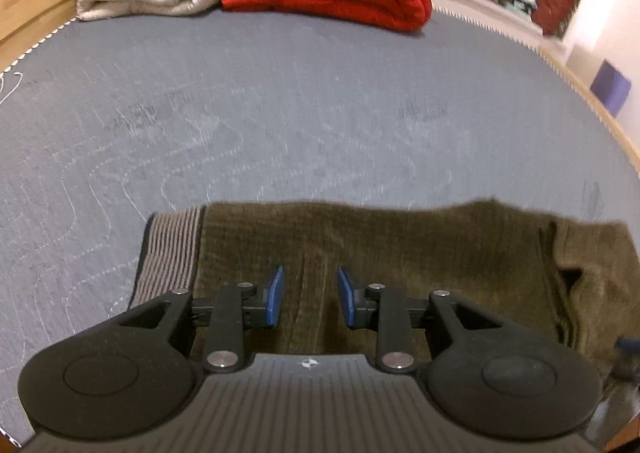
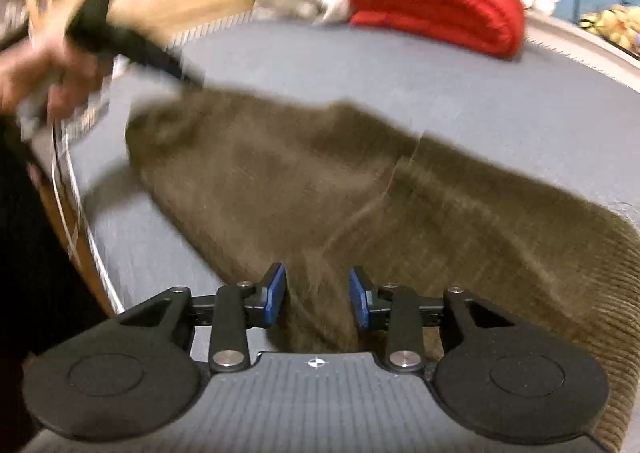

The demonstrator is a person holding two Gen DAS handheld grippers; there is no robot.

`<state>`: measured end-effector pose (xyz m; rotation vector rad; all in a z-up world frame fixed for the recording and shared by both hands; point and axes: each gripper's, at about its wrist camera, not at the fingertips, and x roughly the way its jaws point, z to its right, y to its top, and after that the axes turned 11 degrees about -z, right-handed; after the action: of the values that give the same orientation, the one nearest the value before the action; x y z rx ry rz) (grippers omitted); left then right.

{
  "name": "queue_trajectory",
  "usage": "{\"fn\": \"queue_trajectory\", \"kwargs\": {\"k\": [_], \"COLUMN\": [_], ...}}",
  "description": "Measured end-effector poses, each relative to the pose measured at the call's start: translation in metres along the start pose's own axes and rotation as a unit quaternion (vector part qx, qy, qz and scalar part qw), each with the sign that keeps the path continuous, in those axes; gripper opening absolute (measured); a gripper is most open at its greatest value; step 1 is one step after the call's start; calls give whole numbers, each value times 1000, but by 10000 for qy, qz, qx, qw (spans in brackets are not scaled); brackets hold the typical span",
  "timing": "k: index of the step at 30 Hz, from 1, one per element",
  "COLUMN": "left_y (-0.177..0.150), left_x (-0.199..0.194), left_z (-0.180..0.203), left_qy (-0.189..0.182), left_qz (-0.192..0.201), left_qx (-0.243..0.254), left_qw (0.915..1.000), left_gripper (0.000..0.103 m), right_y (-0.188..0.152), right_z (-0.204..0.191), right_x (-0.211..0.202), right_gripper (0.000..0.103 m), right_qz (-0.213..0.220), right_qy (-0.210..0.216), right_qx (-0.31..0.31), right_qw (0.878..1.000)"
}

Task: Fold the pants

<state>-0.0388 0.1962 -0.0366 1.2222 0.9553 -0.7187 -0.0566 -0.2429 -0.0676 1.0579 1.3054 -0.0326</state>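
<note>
Olive-brown corduroy pants (image 1: pixel 360 253) lie flat on the grey quilted mattress (image 1: pixel 280 113); both grippers hover released over them.

Left wrist view: the left gripper (image 1: pixel 307 295) is level, gaping near the striped waistband (image 1: pixel 172 249); pinch one edge cleanly. Right wrist view, blurred: the right gripper (image 2: pixel 317 295) seems unclenched above the cloth, facing the left hand (image 2: pixel 52 73).

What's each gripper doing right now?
Left gripper: open, over the pants, holding nothing.
Right gripper: open, pants between the jaws, not clamped.
</note>
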Motion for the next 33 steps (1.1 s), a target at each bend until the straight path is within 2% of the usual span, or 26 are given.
{"fn": "queue_trajectory", "kwargs": {"k": [3,6,8,10,11,13,14,16,18,19,21,24,27,30,33], "left_y": [-6,-10,-11,-12,-12,-11,-10,-8,-6,-6,-7,-20,-44,-70,-91], "left_x": [8,13,14,15,15,13,11,4,-2,-6,-16,-30,-32,-26,-10], "left_z": [5,8,11,14,15,15,16,19,27,30,36,61,99,128,144], "left_qy": [114,137,165,157,125,50,15,-102,-170,-191,-305,-508,-661,-788,-751], "left_qz": [-100,-199,-207,-198,-194,-168,-150,-61,71,147,285,450,401,212,10], "left_qx": [224,349,414,459,458,432,419,405,425,431,386,393,753,824,785], "left_qw": [9996,9991,9988,9986,9987,9989,9990,9991,9989,9988,9984,9969,9942,9933,9941], "left_gripper": [23,20,20,20,20,20,20,20,20,20,20,20,20,20,20], "right_y": [2,-3,-3,2,1,-6,-9,-10,-17,-21,-34,-58,-77,-90,-100], "right_z": [6,-4,-8,1,5,4,1,3,9,13,19,33,52,67,81], "right_x": [0,23,17,9,10,16,13,-2,-29,-39,-58,-75,-81,-82,-75], "right_gripper": [39,38,38,38,41,41,42,44,47,48,59,61,62,67,71], "right_qz": [48,-607,-502,-319,-364,-629,-560,-329,291,536,979,1255,1228,1101,921], "right_qy": [-37,-8,-71,9,15,56,-12,-112,-203,-351,-845,-1646,-2069,-2532,-2687], "right_qx": [146,-285,-372,-20,138,3,-94,228,912,1186,1689,2507,3282,3774,4190], "right_qw": [9999,9977,9980,9995,9992,9980,9984,9991,9952,9909,9771,9457,9134,8839,8624]}}
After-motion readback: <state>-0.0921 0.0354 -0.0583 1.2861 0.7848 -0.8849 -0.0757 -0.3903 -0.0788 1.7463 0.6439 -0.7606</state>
